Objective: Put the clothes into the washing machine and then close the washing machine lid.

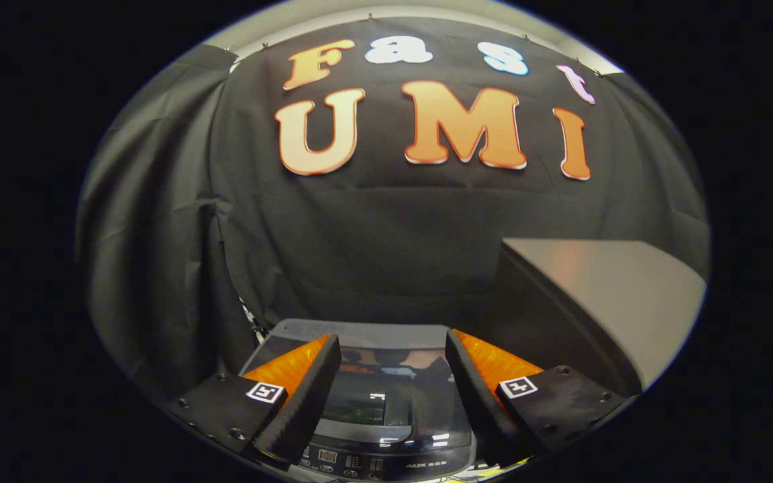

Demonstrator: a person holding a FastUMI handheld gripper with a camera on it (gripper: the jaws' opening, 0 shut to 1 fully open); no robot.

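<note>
The washing machine (386, 402) stands low beneath me, seen from above between my fingers. Its dark glossy lid (366, 396) lies flat and reflects the booth. Its control panel (373, 461) runs along the near edge, and its grey rear rim (359, 329) sits against the cloth wall. My gripper (393, 339) hovers over the machine, open, with a wide gap and nothing between the fingers.
A grey-topped table or cabinet (601, 288) stands to the right of the machine and rises higher than it. Black cloth walls close off the back and the left side, with the machine tucked into that corner.
</note>
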